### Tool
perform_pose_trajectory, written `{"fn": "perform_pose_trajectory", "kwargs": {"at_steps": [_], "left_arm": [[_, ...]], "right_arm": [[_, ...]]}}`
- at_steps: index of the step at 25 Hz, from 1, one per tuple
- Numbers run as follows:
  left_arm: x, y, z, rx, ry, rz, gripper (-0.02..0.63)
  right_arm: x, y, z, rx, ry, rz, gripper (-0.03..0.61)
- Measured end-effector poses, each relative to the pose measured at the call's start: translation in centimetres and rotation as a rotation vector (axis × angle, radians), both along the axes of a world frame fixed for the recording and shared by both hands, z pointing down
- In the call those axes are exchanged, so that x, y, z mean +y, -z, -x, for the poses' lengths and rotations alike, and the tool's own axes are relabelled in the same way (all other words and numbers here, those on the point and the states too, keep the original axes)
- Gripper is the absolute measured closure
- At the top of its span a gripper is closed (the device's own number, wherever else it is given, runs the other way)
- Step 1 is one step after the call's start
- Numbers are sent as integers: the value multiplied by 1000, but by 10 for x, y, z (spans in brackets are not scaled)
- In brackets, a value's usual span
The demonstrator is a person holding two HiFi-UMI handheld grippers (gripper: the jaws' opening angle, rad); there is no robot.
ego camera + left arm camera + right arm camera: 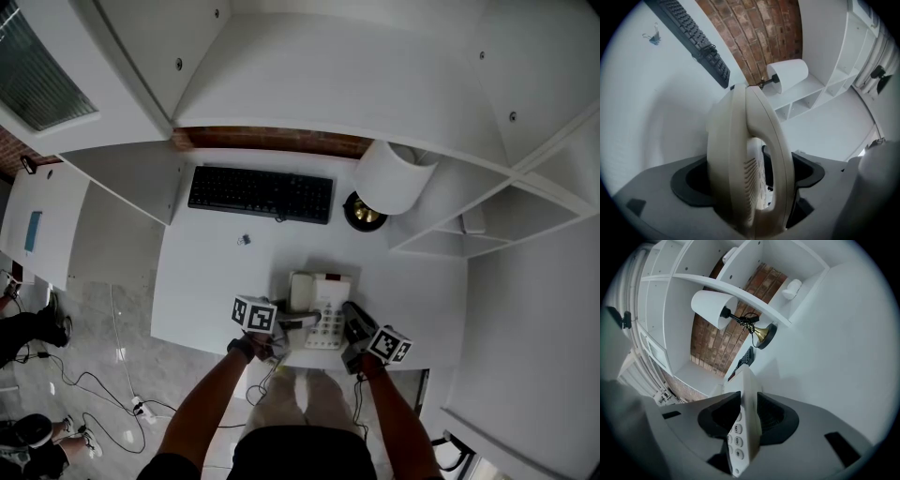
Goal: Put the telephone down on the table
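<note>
The cream plastic telephone (326, 302) is smooth (curved handset (765, 133)).

White table (202, 281): black keyboard (261, 193) along far edge; small clip-like item (244, 240) just in front of it; brass-based lamp (365, 214) far right; telephone (321, 305) at near edge, contact unclear.

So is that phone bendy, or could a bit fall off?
Probably stiff: the telephone looks like hard plastic and sits unbent in the jaws. Its handset looks like a separate piece lying on the base, so it might slide off if tipped. The smooth plastic may be slippery.
</note>
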State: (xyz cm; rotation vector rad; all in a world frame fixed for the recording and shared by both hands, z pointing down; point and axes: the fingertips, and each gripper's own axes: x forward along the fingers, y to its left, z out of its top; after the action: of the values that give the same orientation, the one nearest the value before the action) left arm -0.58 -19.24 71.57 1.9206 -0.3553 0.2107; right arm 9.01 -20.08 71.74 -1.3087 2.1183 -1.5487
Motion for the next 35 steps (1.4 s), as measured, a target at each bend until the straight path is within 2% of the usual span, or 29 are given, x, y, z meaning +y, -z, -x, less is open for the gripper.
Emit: {"fn": "perform_pose_trajectory", "kwargs": {"at_steps": [3, 6, 12, 14, 17, 19, 21, 24, 26, 27, 28, 30, 32, 35], "left_arm": [[2, -2, 0, -35, -25, -17, 137], [1, -2, 2, -48, -5, -35, 137], [-1, -6, 12, -149, 32, -116, 135], [-1, -7, 13, -128, 53, -98, 137], [-3, 1, 14, -26, 58, -55, 138], [-3, 4, 14, 13, 44, -46, 137], [-5, 2, 13, -29, 39, -61, 138], [-10, -6, 9, -163, 36, -114, 137], [-15, -8, 12, -281, 24, -204, 136], [-17, -8, 14, -329, 6, -253, 156], [-18, -8, 15, -351, -12, -278, 165], [-16, -10, 15, -325, -30, -236, 181], [-13, -13, 15, -280, -10, -175, 180], [-14, -14, 18, -272, 43, -157, 175]], "right_arm": [[0, 0, 0, 3, 6, 0, 474], [0, 0, 0, 4, 7, 0, 472], [1, 0, 4, 25, 39, -4, 472], [1, -1, 4, 26, 42, -5, 472], [1, 0, 2, 18, 35, -7, 472], [1, 1, 2, 11, 28, -6, 476], [1, 1, 2, 8, 25, -6, 476], [1, 0, 1, 7, 16, -4, 476], [2, 0, 0, 13, 22, -6, 475], [2, -1, 0, 17, 26, -8, 474], [2, 0, 0, 17, 29, -8, 474], [3, 0, -1, 16, 31, -7, 474], [4, 1, -1, 18, 32, -9, 474], [3, 0, 1, 14, 33, -7, 474]]}}
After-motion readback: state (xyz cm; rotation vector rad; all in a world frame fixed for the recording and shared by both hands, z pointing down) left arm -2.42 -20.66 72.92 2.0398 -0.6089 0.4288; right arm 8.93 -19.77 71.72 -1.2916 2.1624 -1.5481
